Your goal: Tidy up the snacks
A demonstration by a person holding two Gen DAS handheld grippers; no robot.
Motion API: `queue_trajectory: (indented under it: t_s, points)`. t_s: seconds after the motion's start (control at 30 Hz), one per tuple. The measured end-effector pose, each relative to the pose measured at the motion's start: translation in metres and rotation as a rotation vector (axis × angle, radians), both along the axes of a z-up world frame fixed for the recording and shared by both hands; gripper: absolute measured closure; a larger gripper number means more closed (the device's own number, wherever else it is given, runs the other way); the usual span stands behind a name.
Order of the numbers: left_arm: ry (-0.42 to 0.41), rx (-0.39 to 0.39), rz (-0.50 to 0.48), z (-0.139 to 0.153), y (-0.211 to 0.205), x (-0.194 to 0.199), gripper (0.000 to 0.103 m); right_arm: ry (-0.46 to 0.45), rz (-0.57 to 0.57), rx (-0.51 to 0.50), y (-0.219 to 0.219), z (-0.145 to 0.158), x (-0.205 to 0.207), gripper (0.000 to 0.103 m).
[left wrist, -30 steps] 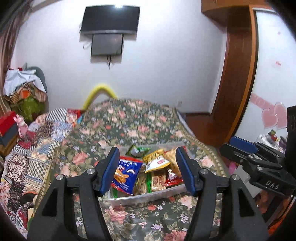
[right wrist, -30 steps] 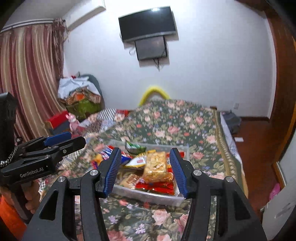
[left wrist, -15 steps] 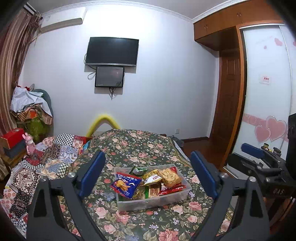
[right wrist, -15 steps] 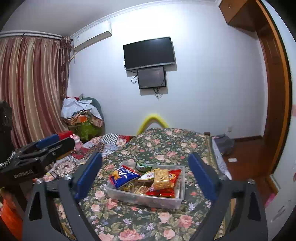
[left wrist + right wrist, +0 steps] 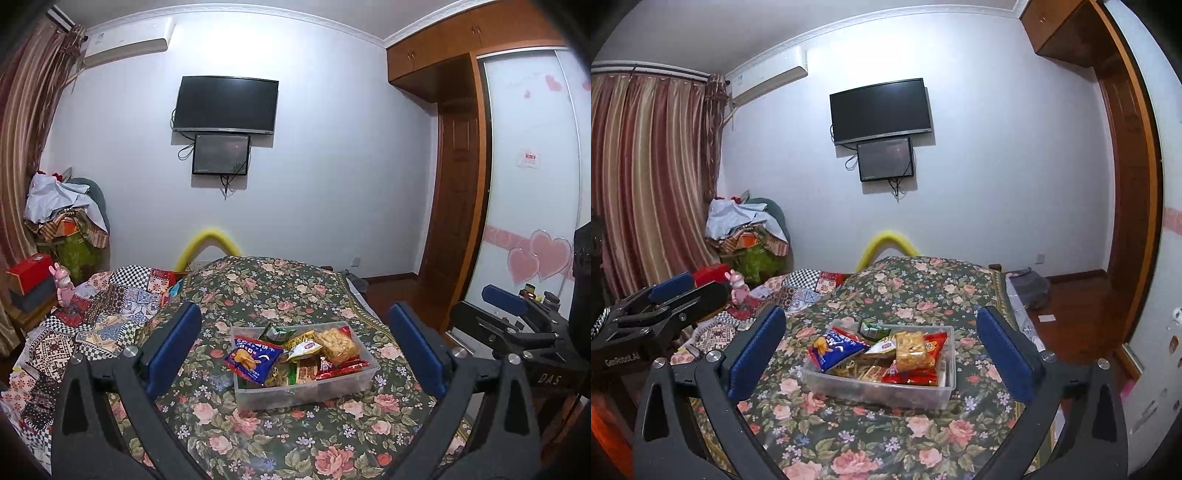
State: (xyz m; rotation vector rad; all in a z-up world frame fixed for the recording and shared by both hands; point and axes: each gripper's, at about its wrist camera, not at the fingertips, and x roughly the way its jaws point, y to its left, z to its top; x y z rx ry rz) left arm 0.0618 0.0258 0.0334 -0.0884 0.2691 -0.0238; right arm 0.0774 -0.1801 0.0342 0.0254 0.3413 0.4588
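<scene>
**roomie_k:** On the bed (image 5: 258, 295), right on the flowery cover, sits a clear plastic tub (image 5: 306, 387) stuffed with snacks. Blue chip bag (image 5: 253, 360) leans over the left rim, a pale cracker pack (image 5: 338, 343) lies on top toward the right, and a small green packet (image 5: 275, 332) pokes up at the back.

**dex_44:** And the grippers?

**roomie_k:** Left gripper (image 5: 295, 354) is still easing wider, pads far apart on either side of the tub as the camera sees it, nothing between them but air. Right gripper (image 5: 881, 356) same deal, jaws opening, holding nothing. Both hang short of the tub, not touching it.

**dex_44:** Anything else around?

**roomie_k:** Patchwork quilt (image 5: 92, 325) on the left side of the bed, a pink bunny toy (image 5: 63, 282) beside it, TV (image 5: 226, 104) on the wall behind.
</scene>
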Motion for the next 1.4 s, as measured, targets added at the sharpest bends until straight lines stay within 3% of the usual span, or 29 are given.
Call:
queue_trajectory:
  t_s: [1.4]
  points:
    - [0.030,0.014,-0.001,-0.010,-0.006,0.004,0.000,0.028,-0.037,0.012,-0.006,-0.003,-0.003,0.000]
